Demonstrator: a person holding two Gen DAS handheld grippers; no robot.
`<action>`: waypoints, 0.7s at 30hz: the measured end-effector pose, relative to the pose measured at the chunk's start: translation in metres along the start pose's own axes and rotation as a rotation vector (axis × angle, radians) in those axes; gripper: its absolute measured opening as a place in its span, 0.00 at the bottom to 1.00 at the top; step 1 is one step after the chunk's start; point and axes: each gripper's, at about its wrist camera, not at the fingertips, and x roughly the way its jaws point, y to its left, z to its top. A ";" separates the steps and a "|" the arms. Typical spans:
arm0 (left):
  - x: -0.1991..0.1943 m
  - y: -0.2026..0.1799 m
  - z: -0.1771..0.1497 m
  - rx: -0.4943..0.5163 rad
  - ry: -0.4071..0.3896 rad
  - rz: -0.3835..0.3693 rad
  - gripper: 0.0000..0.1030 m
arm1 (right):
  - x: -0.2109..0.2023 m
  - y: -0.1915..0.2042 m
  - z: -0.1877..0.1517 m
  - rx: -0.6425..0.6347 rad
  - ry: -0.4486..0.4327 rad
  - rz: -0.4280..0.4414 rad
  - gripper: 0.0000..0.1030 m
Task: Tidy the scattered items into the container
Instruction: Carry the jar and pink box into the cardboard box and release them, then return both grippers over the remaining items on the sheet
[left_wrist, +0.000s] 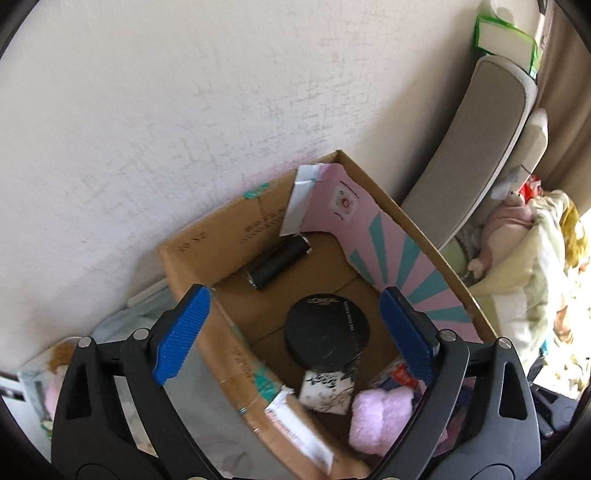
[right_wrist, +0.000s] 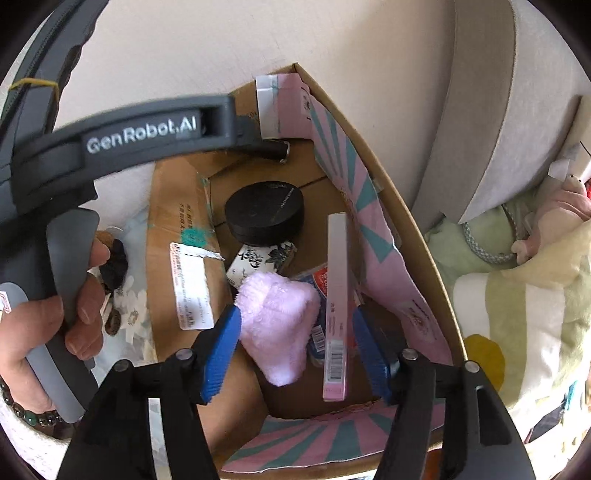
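Cardboard box (left_wrist: 192, 258), open-topped, against the wall. Inside it: long pink carton (right_wrist: 337, 306); pink fluffy item (right_wrist: 279, 321); black round compact (left_wrist: 327, 328); black tube (left_wrist: 279, 262). Above it: left gripper (left_wrist: 295, 332) spread wide, empty; right gripper (right_wrist: 295, 339) part-open, gripping nothing.

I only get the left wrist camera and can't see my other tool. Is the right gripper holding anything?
Observer: No. The right gripper stands open over the brown cardboard box. The fluffy pink cloth lies between its fingers, and the pads do not seem to press on it.
Operator: Is there anything in that corner of the box that my own finger hides?
Observer: Yes, a long slim pink-and-white carton with a barcode. It leans against the pink-and-teal paper lining, right beside the cloth.
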 end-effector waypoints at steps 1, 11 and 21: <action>-0.005 0.001 -0.002 0.001 -0.007 0.003 0.90 | -0.002 0.001 -0.001 -0.004 -0.008 -0.001 0.57; -0.081 0.056 -0.041 -0.072 -0.080 0.118 0.97 | -0.037 0.038 0.000 -0.124 -0.106 0.020 0.58; -0.164 0.178 -0.138 -0.315 -0.072 0.304 0.99 | -0.024 0.128 0.011 -0.298 -0.102 0.130 0.59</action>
